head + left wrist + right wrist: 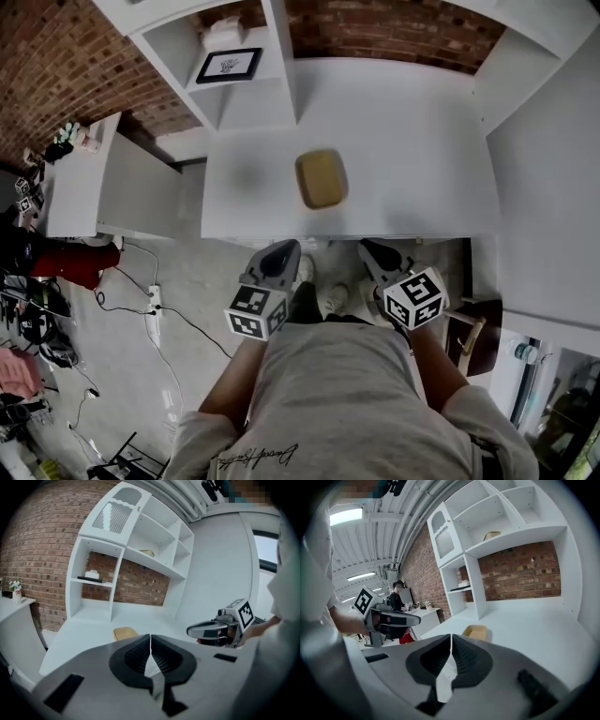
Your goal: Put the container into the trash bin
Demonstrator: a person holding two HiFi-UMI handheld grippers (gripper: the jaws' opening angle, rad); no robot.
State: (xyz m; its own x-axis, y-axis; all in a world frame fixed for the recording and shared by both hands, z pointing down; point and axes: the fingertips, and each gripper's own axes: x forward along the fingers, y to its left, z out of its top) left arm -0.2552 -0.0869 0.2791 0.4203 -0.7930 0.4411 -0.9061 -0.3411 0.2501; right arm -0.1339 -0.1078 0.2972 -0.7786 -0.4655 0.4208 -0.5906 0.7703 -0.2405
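Observation:
A tan, shallow container lies on the white desk, near its front edge. It also shows as a small tan container in the left gripper view and as a tan container in the right gripper view. Both grippers hang short of the desk's front edge, close to my body. My left gripper is shut with nothing in it. My right gripper is likewise shut and holds nothing. Each gripper view shows the jaws meeting tip to tip: left gripper, right gripper. No trash bin is in view.
White shelving with a framed picture rises at the back left of the desk. A lower white side table stands to the left. Cables and a power strip lie on the floor. A person stands far off.

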